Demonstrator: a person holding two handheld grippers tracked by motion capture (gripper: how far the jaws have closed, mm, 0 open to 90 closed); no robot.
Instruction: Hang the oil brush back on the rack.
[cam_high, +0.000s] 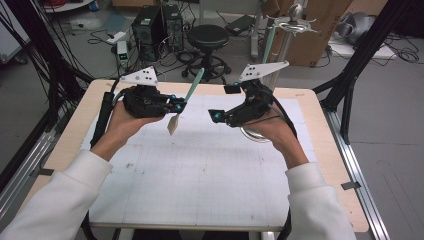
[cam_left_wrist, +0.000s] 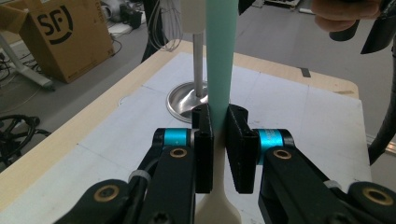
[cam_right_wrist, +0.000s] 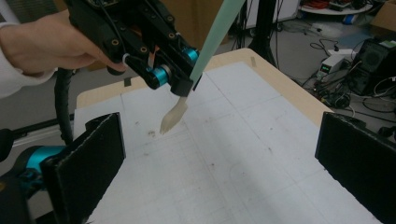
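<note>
- Left hand-held gripper (cam_high: 178, 106): jaws clamped on a spatula (cam_high: 186, 100), held above the surface (cam_high: 210, 170), clear of it.
- Spatula: mint-green handle, cream blade; high view shows it tilted, blade (cam_high: 173, 124) lowest (left gripper view adds the pads pressing where green meets cream).
- Right hand-held gripper (cam_high: 221, 101): jaws wide apart, empty, near the spatula but not touching.
- Metal stand (cam_left_wrist: 198, 70): round base on the surface; in the high view the right hand hides most of that base.
</note>
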